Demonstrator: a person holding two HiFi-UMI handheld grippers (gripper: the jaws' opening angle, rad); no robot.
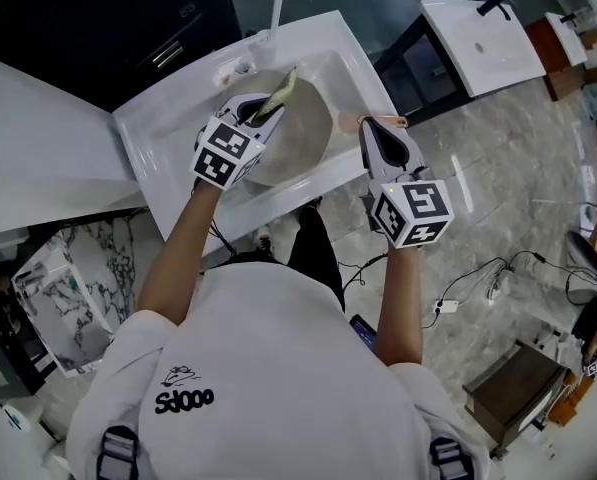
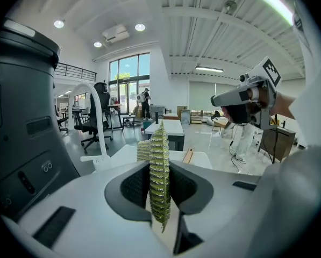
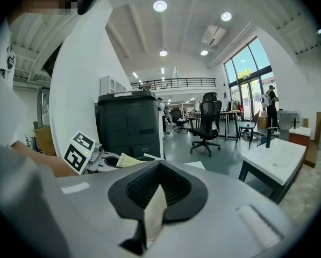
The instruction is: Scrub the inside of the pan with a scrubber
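Your left gripper (image 1: 259, 113) clamped the scrubber (image 2: 159, 171), your right gripper (image 1: 382, 136) the handle (image 1: 383, 121) of the pan (image 1: 300, 136); hard scrubbing could have twisted it loose.

Between the left fingers (image 2: 130, 190), no gap: filled by the scrubber (image 2: 159, 165). Ahead-left of them, blocked by the white faucet (image 2: 93, 112) and the dark cabinet (image 2: 20, 122); ahead-right, by the right gripper (image 2: 219, 100). Straight ahead, open past the rim of the sink (image 1: 168, 158). Beneath them, hemmed in by the pan (image 1: 303, 133) lying in that sink. Between the right fingers (image 3: 141, 190), packed with the pan handle (image 3: 152, 214). Right of those fingers, open floor (image 1: 498, 168) up to a second washstand (image 1: 483, 33).
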